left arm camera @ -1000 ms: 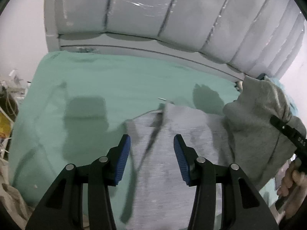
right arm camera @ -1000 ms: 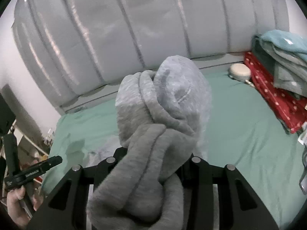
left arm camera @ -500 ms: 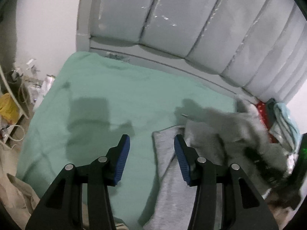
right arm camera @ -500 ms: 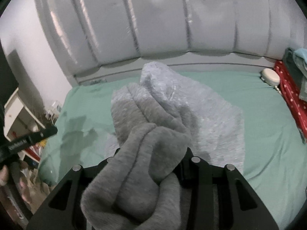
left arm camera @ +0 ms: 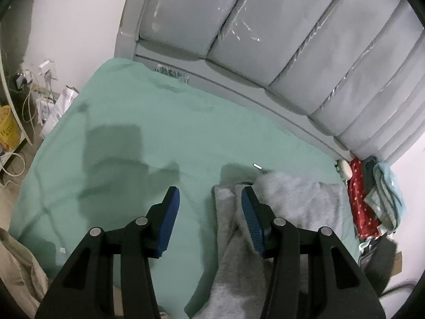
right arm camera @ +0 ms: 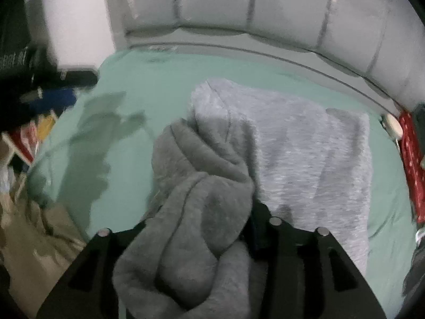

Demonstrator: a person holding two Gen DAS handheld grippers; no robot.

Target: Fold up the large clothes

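The left gripper (left arm camera: 209,210) hangs empty, jaws apart, over the green sheet (left arm camera: 148,122). Only the right view shows a bunched fold of the grey sweatshirt (right arm camera: 305,143) between the opening jaws of the right gripper (right arm camera: 202,228) — the rest lies flat on the bed.

green bed sheet (left arm camera: 164,122), grey padded headboard (left arm camera: 279,40), stack of folded red and teal cloths (left arm camera: 372,199) at right, yellow tub (left arm camera: 8,130) and cables (left arm camera: 29,98) at left

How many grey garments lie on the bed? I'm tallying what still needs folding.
1: a grey garment spread on the green sheet, one end bunched in the opening right gripper. The stack at the bed's edge may hide more.
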